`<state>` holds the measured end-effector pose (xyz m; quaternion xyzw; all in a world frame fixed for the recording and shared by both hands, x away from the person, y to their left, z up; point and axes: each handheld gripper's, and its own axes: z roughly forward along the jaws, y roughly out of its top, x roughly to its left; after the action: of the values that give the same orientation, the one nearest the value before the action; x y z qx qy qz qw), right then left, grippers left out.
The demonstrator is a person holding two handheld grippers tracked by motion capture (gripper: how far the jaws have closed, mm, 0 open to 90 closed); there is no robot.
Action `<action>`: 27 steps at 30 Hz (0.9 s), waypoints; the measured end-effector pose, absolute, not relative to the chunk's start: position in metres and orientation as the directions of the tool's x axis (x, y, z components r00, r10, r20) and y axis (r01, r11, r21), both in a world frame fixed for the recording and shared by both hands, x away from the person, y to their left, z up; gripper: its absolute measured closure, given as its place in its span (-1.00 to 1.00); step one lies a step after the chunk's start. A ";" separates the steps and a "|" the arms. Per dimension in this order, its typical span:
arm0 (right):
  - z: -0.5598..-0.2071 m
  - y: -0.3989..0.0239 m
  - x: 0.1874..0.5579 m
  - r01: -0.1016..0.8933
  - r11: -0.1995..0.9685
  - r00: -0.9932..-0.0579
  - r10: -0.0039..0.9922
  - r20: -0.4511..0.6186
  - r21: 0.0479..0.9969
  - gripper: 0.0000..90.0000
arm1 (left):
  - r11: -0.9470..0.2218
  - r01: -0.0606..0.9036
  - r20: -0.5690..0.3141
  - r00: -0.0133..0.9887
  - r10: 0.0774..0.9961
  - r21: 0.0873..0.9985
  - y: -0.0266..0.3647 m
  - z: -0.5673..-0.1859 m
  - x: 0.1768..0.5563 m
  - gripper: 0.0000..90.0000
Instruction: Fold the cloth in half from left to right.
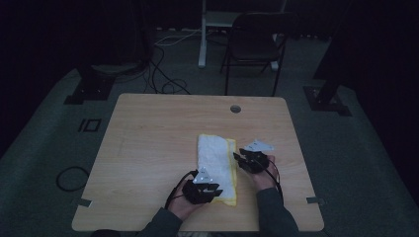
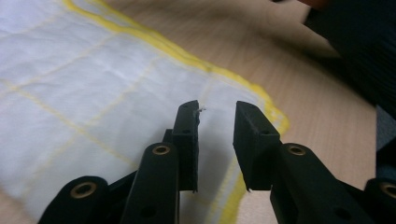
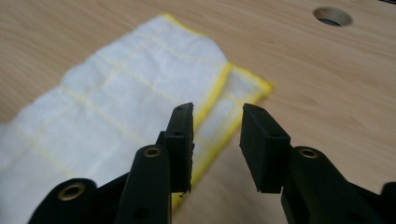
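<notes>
A white cloth point(image 1: 215, 158) with yellow edging and thin yellow grid lines lies folded lengthwise on the wooden table point(image 1: 158, 133). My left gripper point(image 1: 213, 190) hovers over the cloth's near end. In the left gripper view its jaws point(image 2: 216, 116) stand apart above the cloth's point(image 2: 93, 88) yellow-hemmed corner, and nothing is pinched between them. My right gripper point(image 1: 240, 157) sits at the cloth's right edge, about halfway along. In the right gripper view it point(image 3: 217, 116) is open over the doubled yellow hem of the cloth point(image 3: 121, 93), with bare wood under the right jaw.
A round cable hole point(image 1: 235, 108) is in the table's far side, also visible in the right gripper view point(image 3: 332, 16). A dark folding chair point(image 1: 254, 42) stands beyond the table. Cables run over the floor at the back left. The room is dim.
</notes>
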<state>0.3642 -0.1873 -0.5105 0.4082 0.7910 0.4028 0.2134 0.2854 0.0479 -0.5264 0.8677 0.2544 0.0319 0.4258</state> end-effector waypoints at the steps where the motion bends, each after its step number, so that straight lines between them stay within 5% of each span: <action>1: -0.511 -0.183 0.370 0.475 0.346 -0.578 0.816 -0.009 0.809 0.44 | -0.511 0.411 -0.158 0.870 0.466 0.755 0.047 -0.527 0.284 0.55; 16: -0.528 -0.156 0.445 0.594 0.289 -0.542 0.833 0.108 0.751 0.17 | -0.525 0.409 -0.169 0.879 0.445 0.746 0.050 -0.541 0.279 0.39; 23: -0.530 -0.148 0.449 0.598 0.303 -0.564 0.817 0.121 0.742 0.77 | -0.539 0.417 -0.168 0.877 0.450 0.732 0.054 -0.542 0.280 0.81; 27: -0.519 -0.147 0.443 0.548 0.333 -0.574 0.817 0.055 0.768 0.84 | -0.534 0.419 -0.174 0.877 0.449 0.734 0.060 -0.539 0.279 0.86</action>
<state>0.4428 -0.1466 -0.5192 0.4276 0.7977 0.3882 0.1734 0.2792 0.0604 -0.5386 0.8756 0.2477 0.0179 0.4143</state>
